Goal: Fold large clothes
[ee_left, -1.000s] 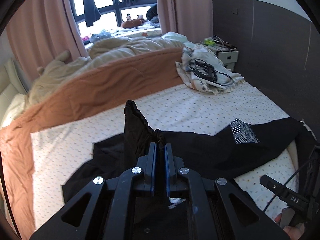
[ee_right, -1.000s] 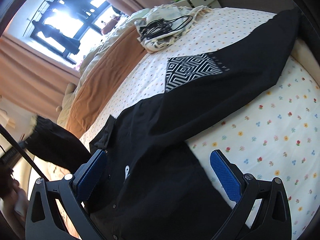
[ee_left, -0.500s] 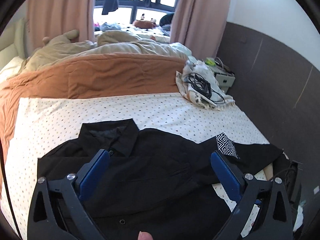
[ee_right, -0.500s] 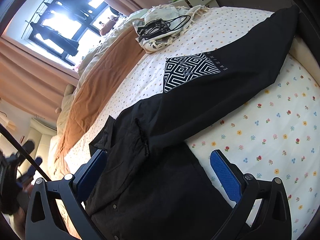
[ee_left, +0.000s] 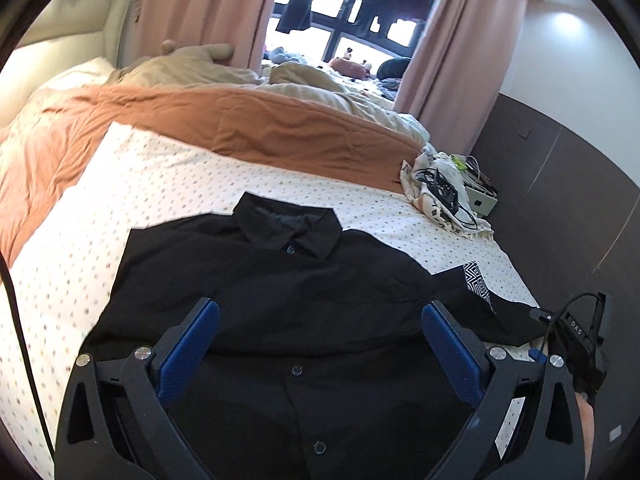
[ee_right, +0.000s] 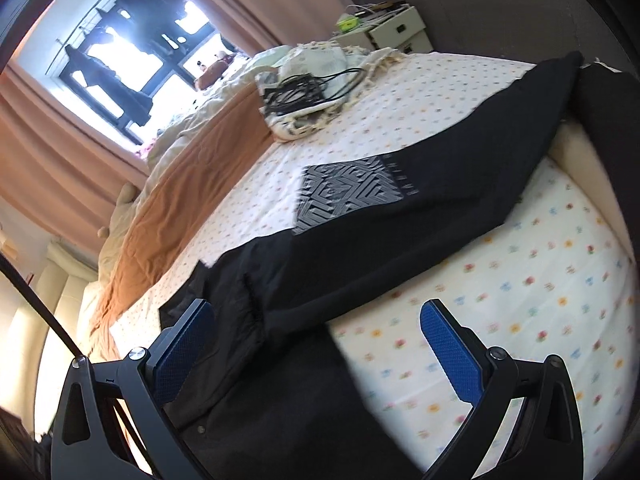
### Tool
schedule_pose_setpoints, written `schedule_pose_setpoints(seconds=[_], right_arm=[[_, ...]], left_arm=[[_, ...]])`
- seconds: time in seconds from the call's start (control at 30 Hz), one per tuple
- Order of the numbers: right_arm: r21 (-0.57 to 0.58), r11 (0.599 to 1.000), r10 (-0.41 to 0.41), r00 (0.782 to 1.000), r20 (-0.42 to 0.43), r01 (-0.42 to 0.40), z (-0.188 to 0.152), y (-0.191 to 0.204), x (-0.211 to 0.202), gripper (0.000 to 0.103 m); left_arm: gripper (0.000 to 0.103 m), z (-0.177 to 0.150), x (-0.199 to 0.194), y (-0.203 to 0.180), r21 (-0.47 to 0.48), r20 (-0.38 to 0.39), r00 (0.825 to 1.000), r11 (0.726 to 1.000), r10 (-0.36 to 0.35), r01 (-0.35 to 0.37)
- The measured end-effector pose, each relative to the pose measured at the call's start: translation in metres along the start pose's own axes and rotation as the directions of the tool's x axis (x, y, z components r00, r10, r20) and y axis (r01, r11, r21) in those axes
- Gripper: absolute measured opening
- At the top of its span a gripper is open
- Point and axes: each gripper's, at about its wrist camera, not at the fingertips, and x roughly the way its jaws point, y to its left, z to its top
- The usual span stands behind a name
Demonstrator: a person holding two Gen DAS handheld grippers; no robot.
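— Shirt (ee_left: 304, 300)? It's the big black one, spread front-up across the bed (ee_left: 168, 184), on the flower-dotted sheet, collar toward the rust-brown blanket (ee_left: 248, 120).

— And the sleeve?

— One sleeve (ee_right: 460, 184) runs out toward the bed's far edge, with a black-and-white patterned patch (ee_right: 344, 194) on it.

— What are the grippers doing?

— The left gripper (ee_left: 318, 334) hovers over the button placket, fingers (ee_left: 192, 340) spread wide with nothing between them. The right gripper (ee_right: 316, 336) is wide too, empty, above the shirt's side edge, where black cloth meets the sheet.

— Anything smaller?

— A pale cloth with a tangle of black cables (ee_right: 304, 90) near the corner.
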Motion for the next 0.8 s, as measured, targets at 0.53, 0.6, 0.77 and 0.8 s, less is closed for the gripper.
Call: schedule_pose_setpoints(seconds=[0.53, 0.6, 0.77, 0.8], right_arm=[[0.168, 0.985, -0.036, 0.998, 0.054, 0.026, 0.020, -0.078, 0.029, 0.063], [0.170, 0.984, -0.063, 0.997, 0.050, 0.054, 0.024, -0.085, 0.035, 0.061], [0.186, 0.977, -0.116, 0.992, 0.046, 0.106, 0.026, -0.097, 0.056, 0.049], [0.189, 0.977, -0.113, 0.992, 0.058, 0.101, 0.026, -0.098, 0.056, 0.047]], left_arm=[[0.103, -0.040, 0.019, 0.055, -0.135, -0.074, 0.997, 0.991, 0.003, -0.013], [0.103, -0.041, 0.021, 0.057, -0.134, -0.076, 0.997, 0.991, 0.010, -0.020], [0.103, -0.043, 0.025, 0.063, -0.152, -0.085, 0.996, 0.988, 0.023, -0.036], [0.103, -0.043, 0.024, 0.065, -0.160, -0.080, 0.997, 0.987, 0.021, -0.033]])
